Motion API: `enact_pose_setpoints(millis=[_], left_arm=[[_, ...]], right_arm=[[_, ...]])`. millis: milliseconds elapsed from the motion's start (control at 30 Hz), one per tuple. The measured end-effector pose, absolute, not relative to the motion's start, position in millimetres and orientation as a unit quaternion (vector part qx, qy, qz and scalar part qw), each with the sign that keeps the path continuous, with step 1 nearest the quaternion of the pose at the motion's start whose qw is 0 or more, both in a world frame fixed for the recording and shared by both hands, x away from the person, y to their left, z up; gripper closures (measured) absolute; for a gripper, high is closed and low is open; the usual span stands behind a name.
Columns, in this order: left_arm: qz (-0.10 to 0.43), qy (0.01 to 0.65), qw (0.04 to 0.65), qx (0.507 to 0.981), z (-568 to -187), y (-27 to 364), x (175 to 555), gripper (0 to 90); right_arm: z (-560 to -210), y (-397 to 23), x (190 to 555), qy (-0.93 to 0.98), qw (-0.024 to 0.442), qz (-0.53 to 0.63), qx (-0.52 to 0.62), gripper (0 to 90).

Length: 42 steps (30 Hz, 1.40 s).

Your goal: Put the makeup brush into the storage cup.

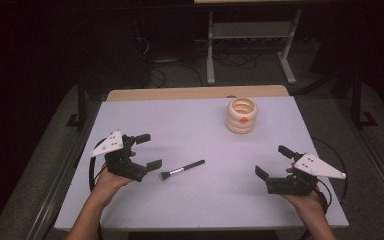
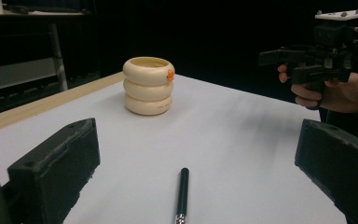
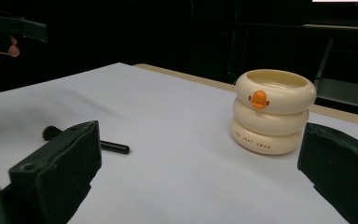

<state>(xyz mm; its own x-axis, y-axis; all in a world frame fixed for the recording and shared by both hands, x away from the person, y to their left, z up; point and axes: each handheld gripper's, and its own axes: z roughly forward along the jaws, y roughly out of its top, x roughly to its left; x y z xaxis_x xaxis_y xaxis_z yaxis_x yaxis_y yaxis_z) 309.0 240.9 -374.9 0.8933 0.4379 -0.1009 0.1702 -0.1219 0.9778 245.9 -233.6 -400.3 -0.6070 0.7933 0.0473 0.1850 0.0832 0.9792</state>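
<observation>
I take the cream ringed holder point(image 1: 242, 115) as my landmark; it stands upright on the far part of the worktop point(image 1: 200, 200), mouth up, with an orange mark on its upper ring. The black brush point(image 1: 182, 169) lies flat on the worktop, well nearer to me than the holder and to its left, bristles toward my left hand and handle pointing roughly back toward the holder. That lie suits a pickup from the bristle side or mid-handle.

My left tongs point(image 1: 147, 151) sit just beside the bristle end, jaws spread wide and holding nothing. In the left gripper view the handle runs up between the two jaws, so I judge the tongs are lined up along the brush on purpose, ready to close on it.

My right tongs point(image 1: 274, 161) hang nearer to me than the holder and to its right, well apart from the brush, jaws likewise spread and empty. I judge they wait clear of the holder, leaving its mouth free to receive the brush.
</observation>
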Motion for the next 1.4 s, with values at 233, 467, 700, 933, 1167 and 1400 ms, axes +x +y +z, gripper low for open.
enact_pose_setpoints(millis=[233,467,700,933,1167,1400], left_arm=[[0.105,0.201,0.631,0.742,-372.2,237.9,311.9,0.0],[0.104,0.200,0.632,0.741,-370.0,234.5,315.1,0.0],[0.104,0.195,0.637,0.739,-367.4,230.8,319.2,0.0],[0.104,0.194,0.635,0.741,-366.9,227.2,323.1,0.0],[0.100,0.195,0.636,0.740,-367.3,222.6,329.7,0.0],[0.098,0.192,0.636,0.741,-369.4,221.2,336.5,0.0]], right_arm=[[-400.3,-233.4,246.3,0.687,0.266,0.575,0.355,0.0],[-400.6,-234.0,246.3,0.688,0.267,0.574,0.355,0.0],[-400.8,-235.0,246.4,0.689,0.267,0.572,0.356,0.0],[-401.1,-234.6,246.7,0.689,0.267,0.572,0.355,0.0],[-401.7,-234.5,247.3,0.690,0.268,0.571,0.355,0.0],[-402.1,-235.4,247.3,0.689,0.269,0.572,0.354,0.0]])
